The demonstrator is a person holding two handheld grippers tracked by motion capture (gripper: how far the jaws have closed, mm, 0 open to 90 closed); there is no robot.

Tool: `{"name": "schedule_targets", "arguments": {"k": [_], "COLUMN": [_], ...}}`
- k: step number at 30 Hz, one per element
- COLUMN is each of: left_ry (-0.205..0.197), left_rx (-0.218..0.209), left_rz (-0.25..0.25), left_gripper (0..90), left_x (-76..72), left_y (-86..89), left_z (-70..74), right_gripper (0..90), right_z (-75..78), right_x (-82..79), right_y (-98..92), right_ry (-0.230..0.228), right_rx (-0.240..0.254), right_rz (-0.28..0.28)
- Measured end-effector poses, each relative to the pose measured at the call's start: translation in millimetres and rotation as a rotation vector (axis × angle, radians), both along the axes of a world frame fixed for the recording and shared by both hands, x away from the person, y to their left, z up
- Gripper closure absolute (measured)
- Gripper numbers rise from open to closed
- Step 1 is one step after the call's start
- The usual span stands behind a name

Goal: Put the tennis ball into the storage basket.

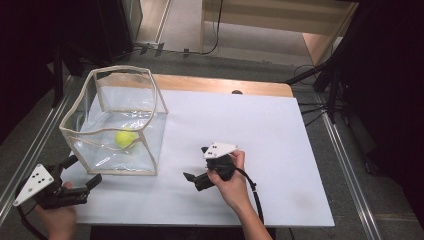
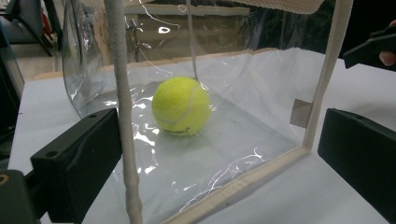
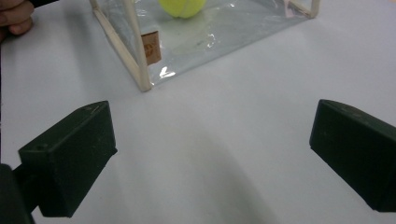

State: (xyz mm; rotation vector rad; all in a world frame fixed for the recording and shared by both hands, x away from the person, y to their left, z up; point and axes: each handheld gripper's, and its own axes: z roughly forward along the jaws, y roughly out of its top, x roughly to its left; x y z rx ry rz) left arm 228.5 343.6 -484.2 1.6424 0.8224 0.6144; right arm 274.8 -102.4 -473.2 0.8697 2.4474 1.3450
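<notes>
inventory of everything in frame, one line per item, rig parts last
clear bag: 1, transparent plastic with cream fabric trim, open top, standing at the table's left side
tennis ball: 1, yellow-green, resting on the bag's floor
label: 1, small and brown, low on a bag wall near a corner
table: 1, white sheet over a wooden top whose far edge shows
floor: grey, with black cables beyond the table and at its right
left hand-held gripper: 1, black with a grey plate, open, at the near-left corner, facing the bag
right hand-held gripper: 1, black with a grey plate, open, over the table middle, right of the bag
</notes>
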Motion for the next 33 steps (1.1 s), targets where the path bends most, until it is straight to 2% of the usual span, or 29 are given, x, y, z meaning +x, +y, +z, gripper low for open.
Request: {"name": "schedule_targets", "arguments": {"k": [11, 14, 33], "left_ry": [0.001, -0.002, -0.001], "left_rx": [0.000, 0.001, 0.003], "left_rz": [0.000, -0.001, 0.000], "left_gripper": [0.1, 0.1, 0.1], "left_x": [-0.2, 0.0, -0.2], "left_y": [-0.3, -0.2, -0.9], "left_z": [-0.1, -0.1, -0.3], "right_gripper": [0.0, 0.0, 0.0], "right_z": [-6.6, -9.3, -9.2], "right_x": [-8.3, -12.2, -25.5], "right_y": [-27.7, -40.3, -88.1], "right_ry": [0.008, 0.010, -0.004], "right_rx": [0.000, -0.004, 0.010], "right_rz": [-0.055, -0.080, -0.178]}}
